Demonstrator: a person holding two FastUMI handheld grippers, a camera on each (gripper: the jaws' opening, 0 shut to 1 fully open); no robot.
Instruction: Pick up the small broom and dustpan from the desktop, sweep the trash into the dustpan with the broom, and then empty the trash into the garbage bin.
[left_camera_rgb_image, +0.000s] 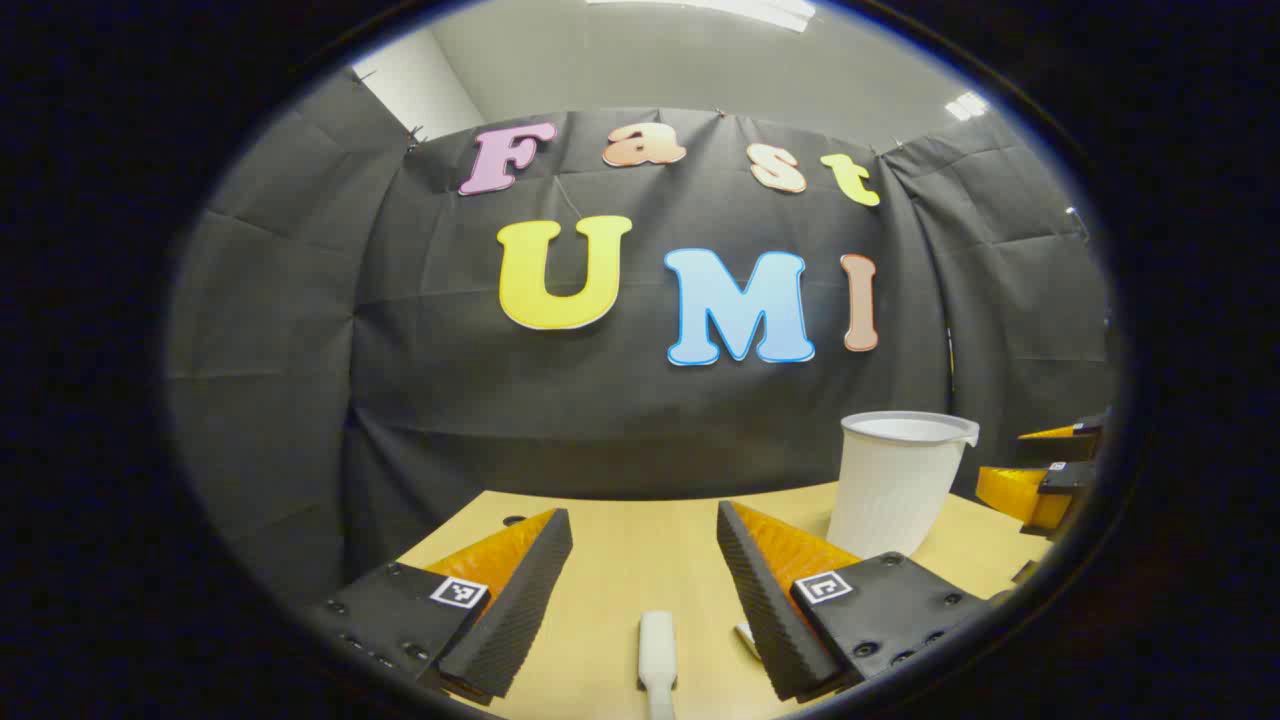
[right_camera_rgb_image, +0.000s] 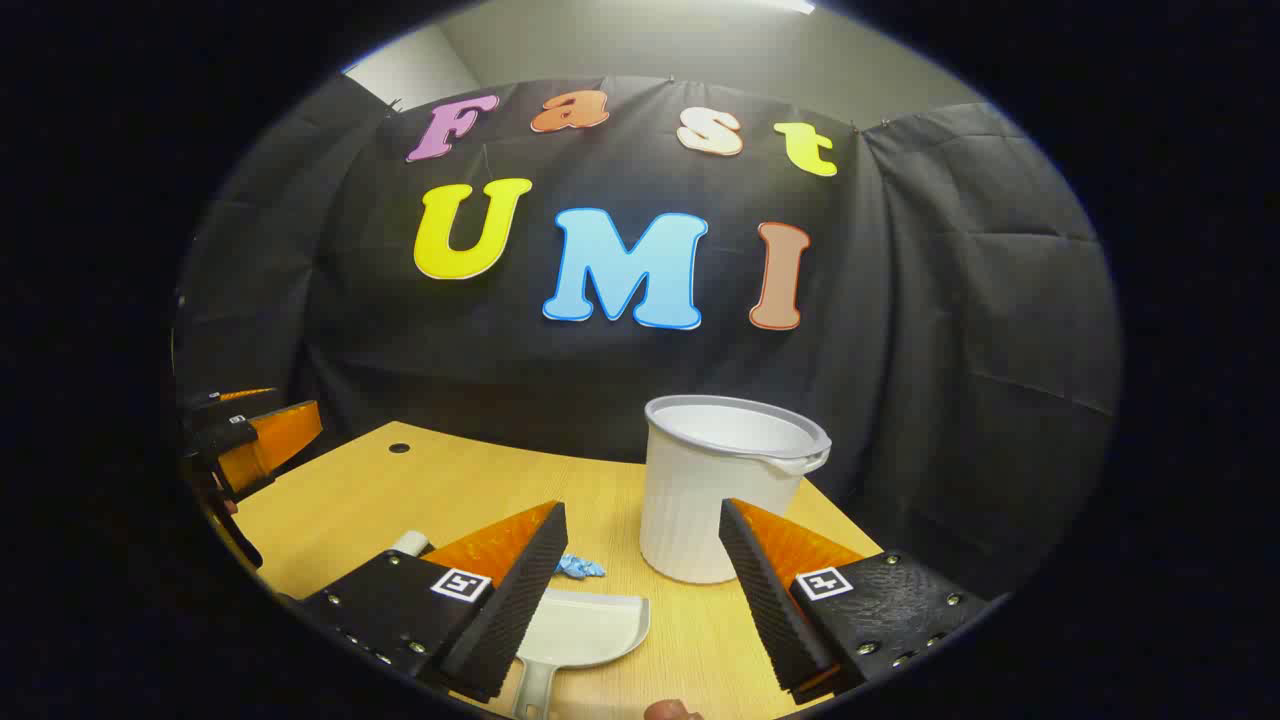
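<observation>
Both hand-held grippers are hovering low over the wooden counter (right_camera_rgb_image: 360, 500) with their jaws spread wide and gripping nothing. In the left gripper view, the left hand-held gripper (left_camera_rgb_image: 645, 545) is pointing toward the black cloth wall, and the pale handle of the small broom (left_camera_rgb_image: 657, 650) is lying on the counter between its fingers at about 6 o'clock, touching neither finger. The white ribbed garbage bin (left_camera_rgb_image: 895, 485) is standing upright at about 3 o'clock, just beyond the right finger. The right hand-held gripper (left_camera_rgb_image: 1045, 475) is showing at the far 3 o'clock edge.

In the right gripper view, the right hand-held gripper (right_camera_rgb_image: 643, 545) is facing the garbage bin (right_camera_rgb_image: 725, 490), which is sitting straight ahead near the counter's far edge. The pale dustpan (right_camera_rgb_image: 580, 630) is lying flat at about 6 o'clock, partly under the left finger, its handle running toward the camera. A small blue scrap of trash (right_camera_rgb_image: 580, 568) is resting just beyond the dustpan, near the bin's base. The left hand-held gripper (right_camera_rgb_image: 250, 440) is showing at 9 o'clock.
</observation>
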